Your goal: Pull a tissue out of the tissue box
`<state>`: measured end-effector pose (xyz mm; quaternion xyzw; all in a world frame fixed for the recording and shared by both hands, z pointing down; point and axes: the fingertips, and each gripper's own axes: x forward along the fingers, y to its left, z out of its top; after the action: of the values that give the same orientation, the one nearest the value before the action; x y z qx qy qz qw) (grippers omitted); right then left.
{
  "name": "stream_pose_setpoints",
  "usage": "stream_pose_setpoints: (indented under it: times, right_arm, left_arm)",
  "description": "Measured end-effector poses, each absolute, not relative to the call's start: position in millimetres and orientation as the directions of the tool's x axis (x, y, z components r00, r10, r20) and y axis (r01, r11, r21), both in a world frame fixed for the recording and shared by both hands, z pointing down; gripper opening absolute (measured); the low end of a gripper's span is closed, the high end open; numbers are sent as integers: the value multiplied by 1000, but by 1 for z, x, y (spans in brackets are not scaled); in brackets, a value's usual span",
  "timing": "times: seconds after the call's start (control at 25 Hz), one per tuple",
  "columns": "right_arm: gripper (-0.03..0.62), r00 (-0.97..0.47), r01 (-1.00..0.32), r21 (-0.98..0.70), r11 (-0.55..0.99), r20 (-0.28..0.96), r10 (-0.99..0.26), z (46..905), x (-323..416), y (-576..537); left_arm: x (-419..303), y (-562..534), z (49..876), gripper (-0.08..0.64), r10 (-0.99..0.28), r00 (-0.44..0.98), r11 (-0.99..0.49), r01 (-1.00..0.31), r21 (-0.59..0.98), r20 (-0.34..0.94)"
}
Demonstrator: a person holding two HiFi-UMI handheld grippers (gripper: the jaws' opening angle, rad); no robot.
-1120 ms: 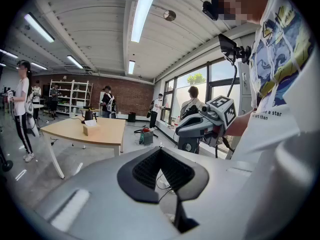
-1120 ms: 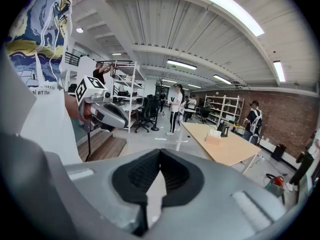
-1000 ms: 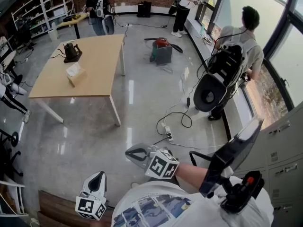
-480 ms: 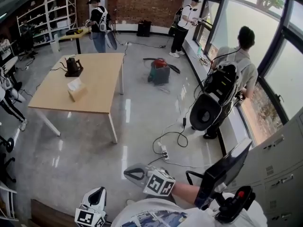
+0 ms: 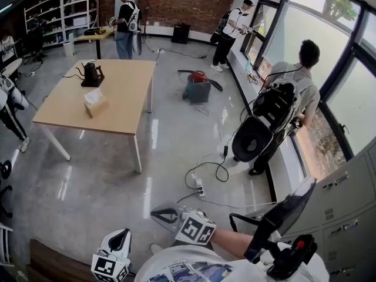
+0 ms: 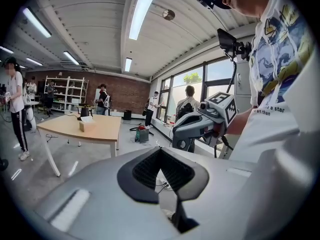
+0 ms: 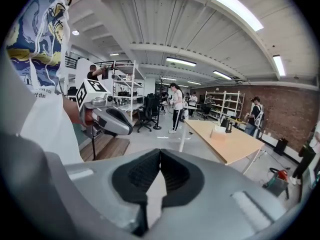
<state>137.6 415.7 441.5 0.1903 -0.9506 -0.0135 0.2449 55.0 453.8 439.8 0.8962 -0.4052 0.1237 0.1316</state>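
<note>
The tissue box (image 5: 96,106) is a small tan carton with a white tissue standing out of its top. It sits on a light wooden table (image 5: 126,96) far across the room, and it also shows small in both gripper views as the tissue box (image 6: 86,126) and the tissue box (image 7: 218,131). My left gripper (image 5: 121,234) is held low near my body, shut and empty. My right gripper (image 5: 154,212) is beside it, its jaws meeting at the tips with nothing between them. Both are several paces from the table.
A black appliance (image 5: 91,74) stands on the table behind the box. Cables and a power strip (image 5: 200,187) lie on the grey floor between me and the table. A red vacuum (image 5: 198,87), a person with a backpack (image 5: 282,107) by the windows and grey lockers (image 5: 346,204) are to the right.
The head view has tilted up, showing more of the far wall. Both grippers stay shut near my body; the right one sits a little lower in the picture.
</note>
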Motion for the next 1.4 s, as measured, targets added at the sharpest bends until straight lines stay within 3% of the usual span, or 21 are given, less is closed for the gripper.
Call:
stream_pose_setpoints:
  times: [0.24, 0.68, 1.4]
  right_arm:
    - [3, -801, -378, 127, 917, 451, -392, 449, 128, 400]
    - [3, -844, -268, 101, 958, 455, -283, 457, 100, 374]
    - [3, -895, -200, 63, 978, 396, -208, 457, 58, 163]
  left_arm:
    - [44, 426, 458, 5, -684, 671, -663, -736, 141, 286]
    - [21, 404, 458, 5, -755, 575, -569, -813, 120, 315]
    - [-24, 198, 438, 5, -802, 471, -487, -872, 55, 367]
